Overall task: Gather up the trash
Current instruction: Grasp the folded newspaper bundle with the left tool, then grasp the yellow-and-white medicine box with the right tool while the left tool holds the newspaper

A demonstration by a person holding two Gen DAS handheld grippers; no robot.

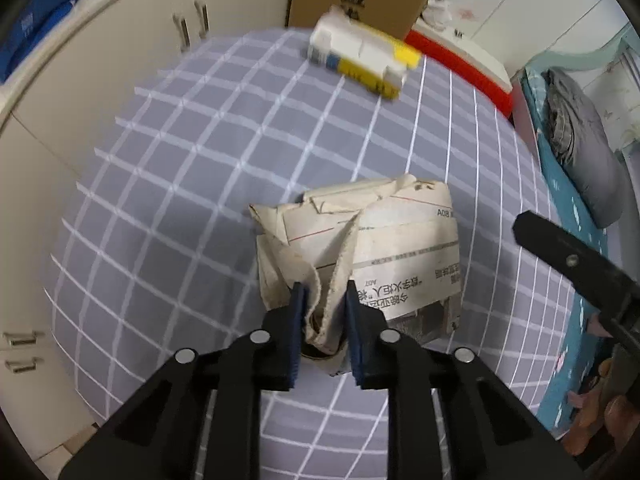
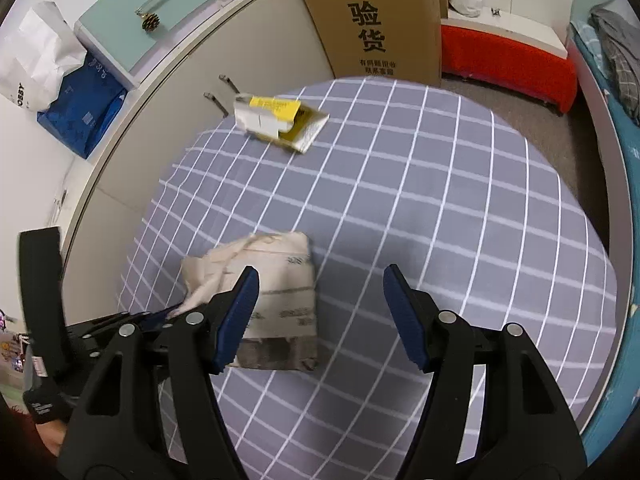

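Left gripper [image 1: 323,292] is clamped on a loose fold at the near edge of the crumpled newspaper wad [image 1: 372,256], blue pads [image 1: 298,308] pinching the paper w/ the fold bunched between them. Wad sits on the checked grey tablecloth [image 1: 180,200], roughly mid-table, closer to the near edge than the far one. Right gripper [image 2: 320,276] hangs over the table just right of the wad, jaws wide apart, nothing between them, not touching the paper. White/yellow carton [image 2: 276,120], torn open, lies near the far edge, well apart from the wad. Brown cardboard box [image 2: 372,20] stands beyond the table's far edge.
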